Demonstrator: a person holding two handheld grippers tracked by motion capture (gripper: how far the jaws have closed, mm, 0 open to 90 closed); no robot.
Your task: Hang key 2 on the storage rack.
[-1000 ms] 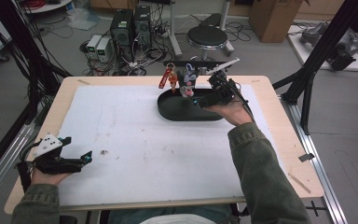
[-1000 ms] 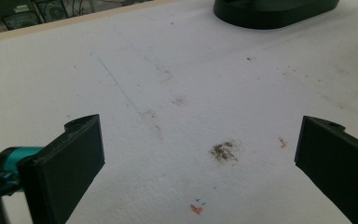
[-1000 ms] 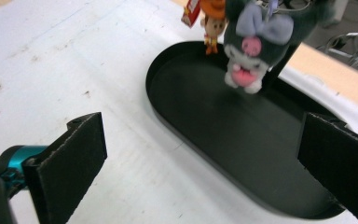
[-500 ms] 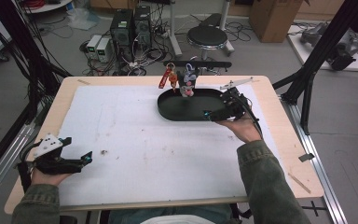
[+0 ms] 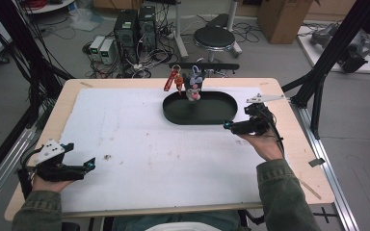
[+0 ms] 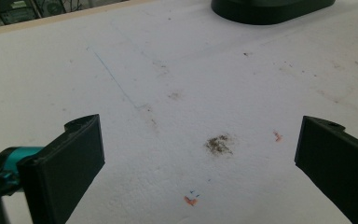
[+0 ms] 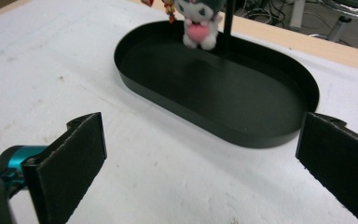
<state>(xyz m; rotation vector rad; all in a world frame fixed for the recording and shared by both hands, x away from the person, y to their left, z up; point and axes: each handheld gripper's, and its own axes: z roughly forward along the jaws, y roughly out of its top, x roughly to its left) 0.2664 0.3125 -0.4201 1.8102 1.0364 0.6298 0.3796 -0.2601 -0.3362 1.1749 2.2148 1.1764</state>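
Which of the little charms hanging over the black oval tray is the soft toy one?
The grey-and-white plush figure with a pink heart, nearest the stand's black post. Its neighbour, farther from the post, is a flat red tag charm, not plush.

Even soft light, faint shadows, slightly blurry

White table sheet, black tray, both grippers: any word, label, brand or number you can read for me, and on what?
No readable text anywhere.
White table sheet: orange and blue pen marks and a brown smudge, no letters.
Black oval tray: unmarked.
Plush keychain: no legible tag.
Left gripper and right gripper: no visible label.
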